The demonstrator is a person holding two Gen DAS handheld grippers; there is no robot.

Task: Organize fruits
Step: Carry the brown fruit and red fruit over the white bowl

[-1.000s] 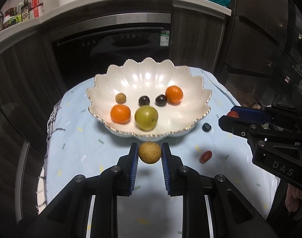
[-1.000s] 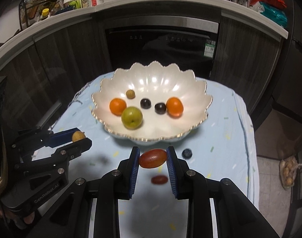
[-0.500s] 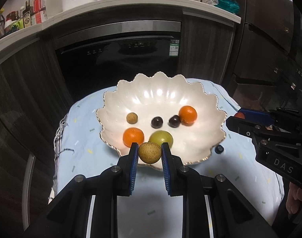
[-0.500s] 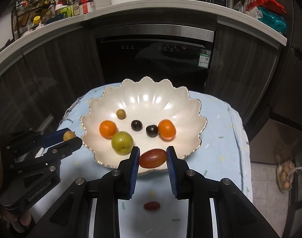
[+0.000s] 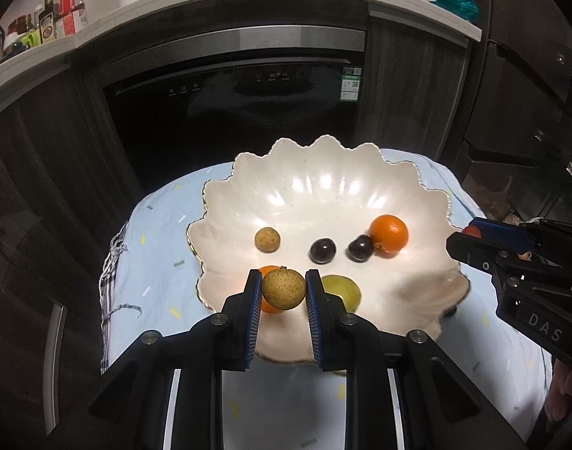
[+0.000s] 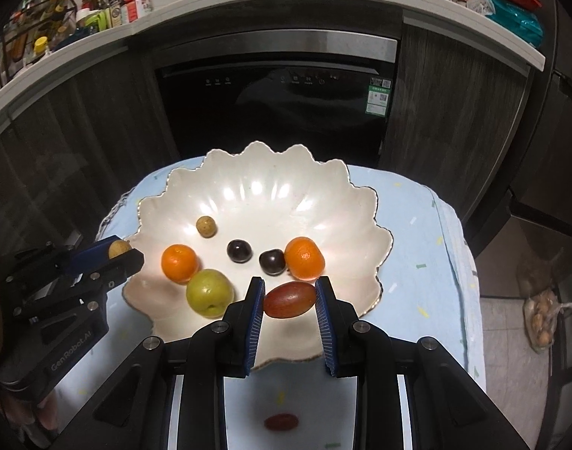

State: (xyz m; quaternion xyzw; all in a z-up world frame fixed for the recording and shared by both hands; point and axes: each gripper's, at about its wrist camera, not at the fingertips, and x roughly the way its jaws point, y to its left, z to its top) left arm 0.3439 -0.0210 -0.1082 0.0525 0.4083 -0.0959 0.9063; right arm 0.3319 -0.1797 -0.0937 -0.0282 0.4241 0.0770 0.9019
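A white scalloped bowl (image 5: pixel 323 172) (image 6: pixel 271 172) sits on a light blue cloth. It holds two oranges (image 6: pixel 179 263) (image 6: pixel 304 257), a green fruit (image 6: pixel 209 292), two dark grapes (image 6: pixel 239 251) (image 6: pixel 272 261) and a small tan fruit (image 6: pixel 205 226). My left gripper (image 5: pixel 283 289) is shut on a tan longan (image 5: pixel 284 289) over the bowl's near left rim. My right gripper (image 6: pixel 289 299) is shut on a red grape tomato (image 6: pixel 289 299) over the bowl's near right side. A second red tomato (image 6: pixel 281 422) lies on the cloth below it.
The blue cloth (image 6: pixel 417 247) covers a small round table, with its edges close around the bowl. A dark oven front (image 6: pixel 274 108) and cabinets stand behind. A counter above holds bottles (image 6: pixel 98 15) and snack bags (image 6: pixel 507 3). A bag lies on the floor at right (image 6: pixel 543 322).
Both grippers have risen and moved forward from above the cloth to over the bowl's near rim, each still holding its fruit. The blue berry on the cloth is now hidden.
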